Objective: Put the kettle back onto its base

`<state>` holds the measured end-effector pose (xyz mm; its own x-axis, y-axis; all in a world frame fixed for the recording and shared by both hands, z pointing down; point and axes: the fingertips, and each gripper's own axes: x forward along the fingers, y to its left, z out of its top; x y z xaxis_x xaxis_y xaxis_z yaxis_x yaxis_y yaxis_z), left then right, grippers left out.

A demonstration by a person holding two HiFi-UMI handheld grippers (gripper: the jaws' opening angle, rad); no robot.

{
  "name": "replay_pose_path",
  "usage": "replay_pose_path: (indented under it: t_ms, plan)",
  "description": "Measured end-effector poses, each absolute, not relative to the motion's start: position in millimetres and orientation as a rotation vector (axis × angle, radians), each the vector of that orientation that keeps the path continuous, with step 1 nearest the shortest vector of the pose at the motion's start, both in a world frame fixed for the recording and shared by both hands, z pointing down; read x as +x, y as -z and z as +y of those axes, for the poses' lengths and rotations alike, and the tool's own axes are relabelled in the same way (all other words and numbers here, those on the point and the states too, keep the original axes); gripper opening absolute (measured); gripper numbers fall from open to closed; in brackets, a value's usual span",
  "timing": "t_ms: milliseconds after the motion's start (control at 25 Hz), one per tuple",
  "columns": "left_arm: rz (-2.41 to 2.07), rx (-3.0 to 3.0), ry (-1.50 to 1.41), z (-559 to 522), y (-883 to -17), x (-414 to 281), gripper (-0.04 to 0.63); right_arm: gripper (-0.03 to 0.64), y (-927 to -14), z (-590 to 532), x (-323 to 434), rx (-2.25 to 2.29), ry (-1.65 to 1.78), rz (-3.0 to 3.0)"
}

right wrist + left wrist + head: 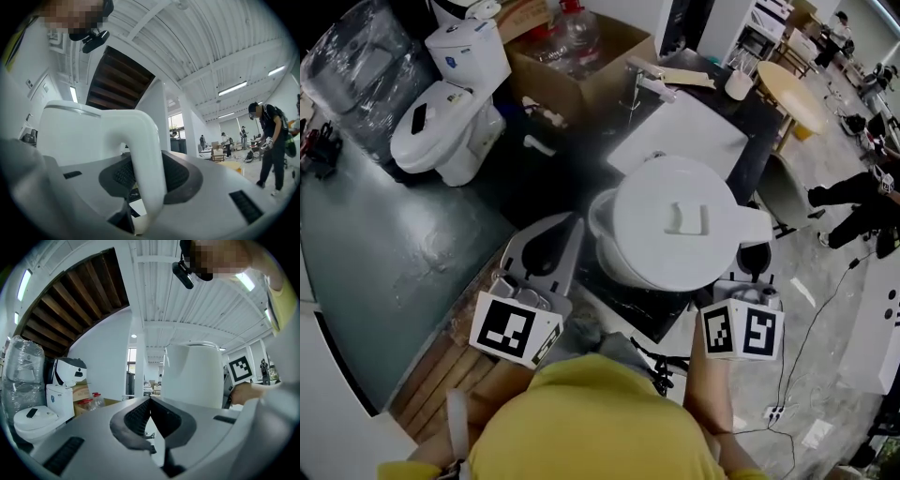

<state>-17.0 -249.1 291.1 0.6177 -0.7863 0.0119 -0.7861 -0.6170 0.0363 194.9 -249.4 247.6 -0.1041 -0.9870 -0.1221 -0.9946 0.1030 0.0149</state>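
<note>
The white kettle (675,220) hangs in mid-air in the centre of the head view, lid up, its handle (757,228) pointing right. My right gripper (754,255) is shut on that handle (143,154), which runs down between the two dark pads. My left gripper (551,239) sits just left of the kettle body (194,376), apart from it. Its fingertips (150,399) meet with nothing between them. No kettle base shows in any view; the kettle hides what lies straight under it.
A black table (623,155) with a white board (680,131) lies beyond the kettle. A white toilet (455,103), a cardboard box (581,52) of bottles and a wrapped bundle (356,66) stand at the left. A round table (792,94) and people (272,136) are at the right.
</note>
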Motion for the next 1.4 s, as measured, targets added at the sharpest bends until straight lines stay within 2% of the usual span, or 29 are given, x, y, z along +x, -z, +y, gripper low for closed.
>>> replay_pose_path:
  t_ms: [1400]
  plan:
    - [-1.254,2.784,-0.044,-310.4,-335.4,-0.8,0.011,0.138,-292.7,-324.2,186.1,-2.071,-0.18,2.229]
